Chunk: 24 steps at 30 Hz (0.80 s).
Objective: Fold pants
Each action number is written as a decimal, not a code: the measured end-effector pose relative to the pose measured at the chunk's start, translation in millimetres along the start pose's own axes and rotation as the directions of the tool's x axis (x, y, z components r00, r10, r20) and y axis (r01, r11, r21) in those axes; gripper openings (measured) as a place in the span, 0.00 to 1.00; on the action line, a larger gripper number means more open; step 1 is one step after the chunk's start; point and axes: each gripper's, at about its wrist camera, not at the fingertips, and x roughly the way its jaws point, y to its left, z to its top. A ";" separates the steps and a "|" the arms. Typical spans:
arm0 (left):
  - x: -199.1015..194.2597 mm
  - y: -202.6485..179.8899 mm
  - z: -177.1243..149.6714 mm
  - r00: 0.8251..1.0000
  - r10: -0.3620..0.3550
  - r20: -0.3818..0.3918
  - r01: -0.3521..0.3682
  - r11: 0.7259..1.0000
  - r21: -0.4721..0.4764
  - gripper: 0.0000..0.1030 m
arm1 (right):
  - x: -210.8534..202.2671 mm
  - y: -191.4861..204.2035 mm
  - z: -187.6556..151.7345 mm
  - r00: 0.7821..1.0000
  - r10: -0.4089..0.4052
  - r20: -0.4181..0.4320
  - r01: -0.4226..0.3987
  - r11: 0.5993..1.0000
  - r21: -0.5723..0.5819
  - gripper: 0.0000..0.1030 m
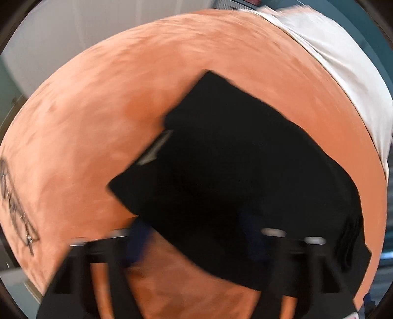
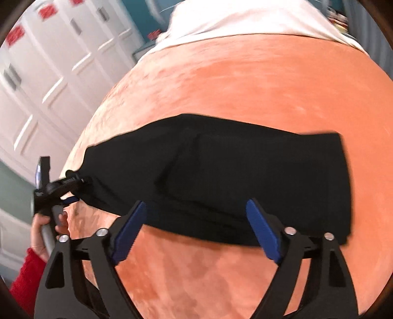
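Observation:
Black pants point(image 1: 233, 159) lie folded into a long band on an orange bed cover point(image 1: 98, 122); a pale tag point(image 1: 154, 149) shows at one edge. In the blurred left wrist view my left gripper point(image 1: 196, 240) has its fingers wide apart, with the pants' near edge running between them. The right wrist view shows the same pants point(image 2: 245, 176) lying crosswise, and the left gripper point(image 2: 72, 190) at their tapered left end. My right gripper point(image 2: 195, 213) stands open over the pants' near edge, its blue pads point(image 2: 262, 230) bare and holding nothing.
A white sheet or pillow point(image 2: 245, 22) lies along the bed's far end. White panelled cupboard doors point(image 2: 49, 86) stand past the bed's left side. A hand point(image 2: 39, 235) with a red sleeve point(image 2: 24, 277) holds the left gripper. A dark marking point(image 1: 14, 208) sits on the cover's edge.

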 end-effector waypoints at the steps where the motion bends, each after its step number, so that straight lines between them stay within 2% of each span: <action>1: -6.5 -9.7 1.0 1.000 0.010 0.008 -0.010 1.000 0.009 0.21 | -10.7 -11.7 -3.9 1.000 -0.001 0.011 0.000 1.000 0.031 0.81; 2: -16.3 -20.9 1.3 0.999 0.026 0.035 -0.027 0.999 0.028 0.14 | -20.1 -23.1 -7.4 1.000 -0.003 0.023 0.002 0.998 0.061 0.81; 5: -71.2 -78.7 -6.6 0.986 -0.013 0.169 -0.012 0.989 0.146 0.11 | -47.4 -62.8 -17.8 0.998 -0.019 0.058 0.010 0.990 0.142 0.81; 8: -129.0 -163.6 -35.1 0.957 -0.126 0.262 0.036 0.945 0.325 0.11 | -74.1 -102.3 -29.9 0.995 -0.044 0.091 0.024 0.976 0.215 0.81; 9: -145.0 -199.3 -52.6 0.946 -0.183 0.266 0.067 0.917 0.394 0.11 | -78.5 -110.1 -33.3 0.994 -0.049 0.098 0.025 0.973 0.230 0.81; 11: -159.0 -251.1 -82.8 0.937 -0.260 0.235 0.118 0.865 0.488 0.12 | -92.6 -129.8 -43.2 0.992 -0.057 0.115 0.025 0.965 0.263 0.81; 13: -160.4 -317.9 -130.9 0.934 -0.302 0.191 0.127 0.780 0.613 0.12 | -99.6 -146.6 -51.6 0.989 -0.067 0.132 0.026 0.956 0.294 0.81; 14: -154.8 -341.2 -149.6 0.937 -0.302 0.174 0.120 0.749 0.652 0.13 | -105.1 -157.4 -56.7 0.988 -0.069 0.139 0.022 0.950 0.311 0.82; 15: -142.3 -369.7 -175.9 0.948 -0.286 0.138 0.111 0.705 0.701 0.16 | -107.6 -163.8 -60.0 0.987 -0.070 0.144 0.020 0.946 0.323 0.82; 16: -126.3 -390.5 -198.5 0.959 -0.265 0.105 0.105 0.672 0.733 0.20 | -110.3 -172.7 -65.0 0.986 -0.071 0.149 0.016 0.940 0.341 0.82; 17: -108.3 -409.4 -219.2 0.968 -0.241 0.066 0.108 0.643 0.759 0.32 | -110.0 -177.4 -65.3 0.986 -0.072 0.149 0.016 0.936 0.351 0.82; 18: -78.8 -430.8 -246.9 0.984 -0.181 0.007 0.104 0.601 0.793 0.37 | -112.8 -189.7 -72.3 0.987 -0.077 0.144 0.018 0.927 0.375 0.82; 20: -43.5 -452.4 -285.0 0.997 -0.069 -0.019 0.055 0.559 0.827 0.37 | -107.6 -200.0 -76.3 0.988 -0.082 0.133 0.021 0.912 0.409 0.82; 22: -46.9 -454.5 -301.8 0.994 -0.094 -0.058 0.101 0.567 0.818 0.38 | -112.2 -212.9 -81.9 0.987 -0.103 0.124 0.040 0.902 0.429 0.82; 23: -53.6 -451.1 -306.9 0.991 -0.113 -0.073 0.125 0.569 0.813 0.48 | -114.6 -216.6 -83.8 0.986 -0.124 0.115 0.065 0.907 0.417 0.82; 24: -66.8 -445.4 -309.4 0.989 -0.130 -0.071 0.134 0.581 0.803 0.63 | -120.5 -220.8 -86.2 0.981 -0.149 0.126 0.088 0.913 0.399 0.83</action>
